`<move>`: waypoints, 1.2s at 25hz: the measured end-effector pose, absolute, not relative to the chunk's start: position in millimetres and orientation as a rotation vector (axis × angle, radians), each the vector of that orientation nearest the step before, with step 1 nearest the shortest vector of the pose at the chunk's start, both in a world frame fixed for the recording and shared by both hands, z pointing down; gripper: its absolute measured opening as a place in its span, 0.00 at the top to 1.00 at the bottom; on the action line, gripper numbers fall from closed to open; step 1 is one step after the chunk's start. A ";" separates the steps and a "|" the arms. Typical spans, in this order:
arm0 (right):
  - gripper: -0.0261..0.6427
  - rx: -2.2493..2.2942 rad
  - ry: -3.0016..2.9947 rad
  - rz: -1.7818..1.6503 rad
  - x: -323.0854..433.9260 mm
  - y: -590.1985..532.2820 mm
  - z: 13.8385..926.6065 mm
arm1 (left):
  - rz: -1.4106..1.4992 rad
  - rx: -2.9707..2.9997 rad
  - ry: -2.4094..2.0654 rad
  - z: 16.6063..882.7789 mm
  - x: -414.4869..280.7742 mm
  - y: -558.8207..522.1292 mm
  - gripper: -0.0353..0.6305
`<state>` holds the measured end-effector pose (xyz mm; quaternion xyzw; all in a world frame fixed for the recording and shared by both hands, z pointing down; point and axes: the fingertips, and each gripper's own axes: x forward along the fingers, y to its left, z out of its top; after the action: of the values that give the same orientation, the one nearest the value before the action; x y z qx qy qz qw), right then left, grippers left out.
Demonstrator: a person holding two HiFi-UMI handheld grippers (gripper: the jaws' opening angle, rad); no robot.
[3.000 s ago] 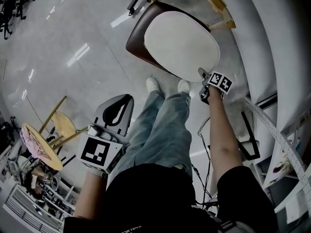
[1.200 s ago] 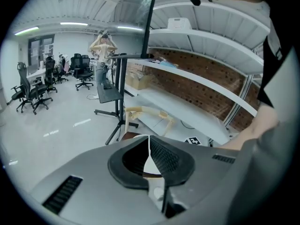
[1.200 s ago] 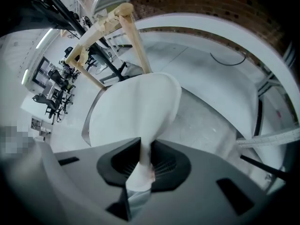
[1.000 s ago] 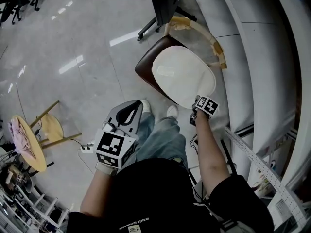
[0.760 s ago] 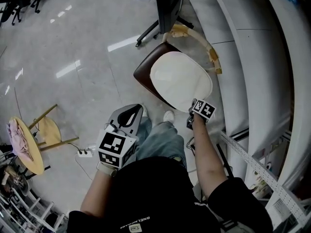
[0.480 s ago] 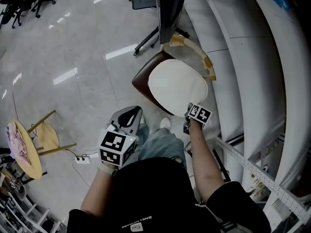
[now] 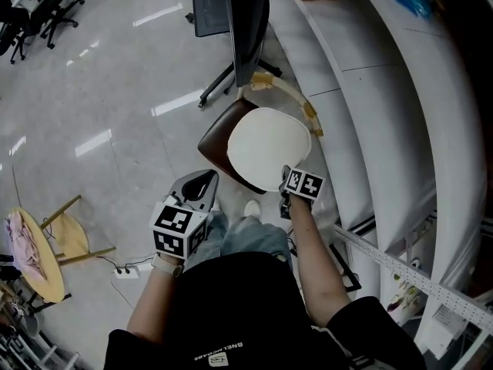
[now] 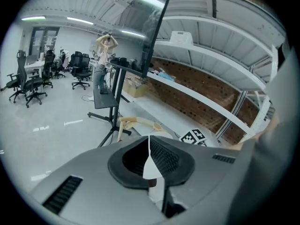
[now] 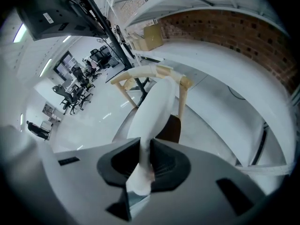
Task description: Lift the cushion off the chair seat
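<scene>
A cream cushion [image 7: 266,146] lies over a brown chair seat [image 7: 213,141] with a pale wooden backrest [image 7: 291,96]. My right gripper [image 7: 286,190] is shut on the cushion's near edge. In the right gripper view the cushion [image 9: 154,107] runs edge-on away from the right gripper [image 9: 144,159], raised above the brown seat [image 9: 171,128]. My left gripper [image 7: 208,176] hangs to the left over the person's leg, apart from the chair. In the left gripper view the left gripper [image 8: 149,140] has its tips together with nothing between them.
A black screen on a wheeled stand [image 7: 239,21] stands just behind the chair. Curved white shelves [image 7: 385,99] run along the right. A wooden stool with pink cloth [image 7: 31,245] and a power strip [image 7: 127,269] are on the floor at left. Shoes [image 7: 251,208] are close to the chair's front.
My right gripper has risen with the cushion's near edge still in it, tipping the cushion up off the seat. The left gripper has lifted slightly.
</scene>
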<state>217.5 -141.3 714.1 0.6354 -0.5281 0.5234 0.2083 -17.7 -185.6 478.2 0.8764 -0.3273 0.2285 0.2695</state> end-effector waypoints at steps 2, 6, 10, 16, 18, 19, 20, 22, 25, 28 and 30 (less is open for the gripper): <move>0.87 1.756 -1.493 1.445 213.3 -143.9 702.4 | 0.608 2.365 -0.868 477.0 -15.6 -184.9 0.92; 0.87 1.744 -1.531 1.421 210.0 -145.4 680.6 | 0.606 2.375 -0.831 476.9 -7.4 -182.8 0.92; 0.87 1.747 -1.577 1.412 206.0 -141.8 660.6 | 0.612 2.384 -0.798 475.8 1.3 -179.7 0.92; 0.87 1.775 -1.638 1.382 207.5 -135.4 629.7 | 0.602 2.410 -0.746 470.2 18.3 -177.5 0.92; 0.87 1.783 -1.661 1.363 210.3 -134.7 617.3 | 0.599 2.426 -0.726 468.1 25.7 -175.5 0.92; 0.87 1.785 -1.671 1.357 211.2 -134.3 610.9 | 0.597 2.428 -0.716 467.2 29.3 -173.9 0.92; 0.87 1.787 -1.681 1.353 211.7 -134.1 604.5 | 0.597 2.430 -0.706 466.5 32.6 -172.4 0.92; 0.87 1.790 -1.699 1.343 211.6 -134.9 591.5 | 0.604 2.436 -0.687 465.8 38.3 -170.4 0.92; 0.87 1.791 -1.727 1.321 210.4 -136.2 572.4 | 0.609 2.450 -0.664 464.8 46.1 -169.6 0.92; 0.87 1.799 -1.747 1.301 210.5 -136.6 554.4 | 0.600 2.451 -0.640 462.8 53.5 -169.8 0.92; 0.87 1.808 -1.761 1.290 210.4 -137.8 542.0 | 0.593 2.448 -0.624 461.9 57.3 -169.8 0.92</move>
<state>210.4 -137.8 542.0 0.6303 -0.6141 0.4497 0.1528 57.3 -169.8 461.9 0.9083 -0.2316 0.2199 0.2701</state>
